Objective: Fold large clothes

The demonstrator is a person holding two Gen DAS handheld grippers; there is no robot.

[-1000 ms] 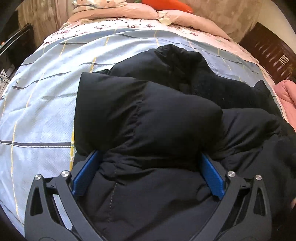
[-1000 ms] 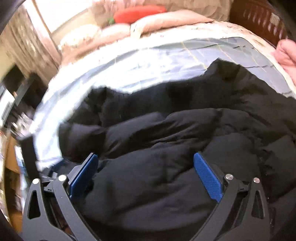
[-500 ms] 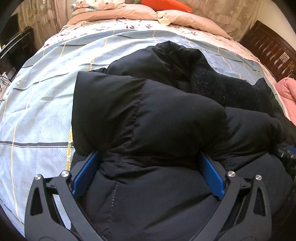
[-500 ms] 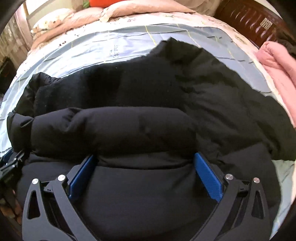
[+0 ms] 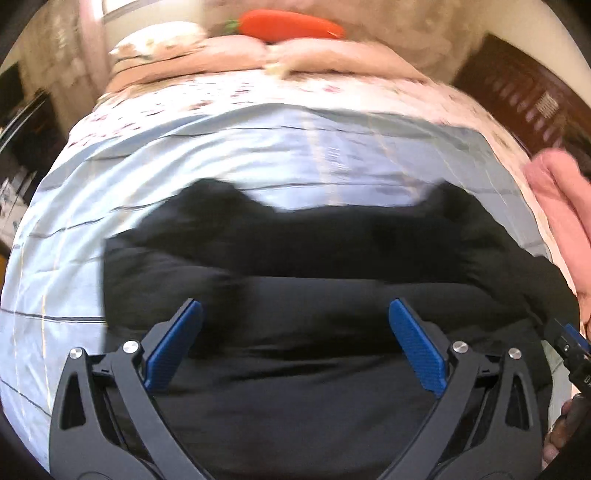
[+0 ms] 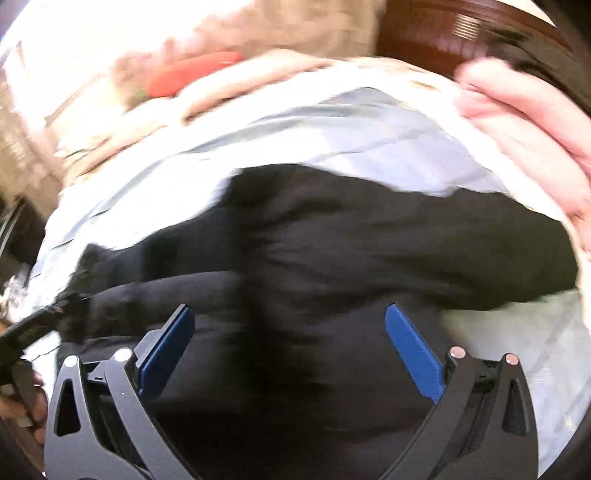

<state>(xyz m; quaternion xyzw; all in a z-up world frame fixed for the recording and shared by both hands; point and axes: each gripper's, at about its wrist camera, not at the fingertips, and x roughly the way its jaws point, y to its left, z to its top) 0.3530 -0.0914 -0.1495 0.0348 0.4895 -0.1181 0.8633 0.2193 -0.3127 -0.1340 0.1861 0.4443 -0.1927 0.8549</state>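
Nearest to both cameras, the two sets of blue fingers stand wide apart with nothing caught between them: the left gripper (image 5: pixel 291 325) hovers over the near part of the black padded coat (image 5: pixel 314 332), and the right gripper (image 6: pixel 288 332) does the same over its own side of the garment, neither one pinching cloth. Judging by that, both tools are free of the fabric, probably so the bulky layer can settle flat under its own weight. At the lower right edge of the left view a bit of the other tool shows beside a hand (image 5: pixel 561 432), which suggests the two are working close together along the coat's near edge. The coat lies spread across the light blue bedspread (image 5: pixel 295 147), wider than it is deep, with a thick padded roll across its middle and two dark bumps poking up at its far edge; both views are smeared by motion, so I cannot tell seams or sleeves apart. Lying low and broad like this, it looks partly folded, with further folds likely needed to make it compact. Off to the right of the coat sits a pink bundle (image 6: pixel 524 122) near the bed's edge. Farthest away, pinkish pillows (image 5: pixel 314 55) line the head of the bed with an orange-red carrot-shaped cushion (image 5: pixel 288 24) on top, and a dark wooden headboard (image 5: pixel 524 96) behind.
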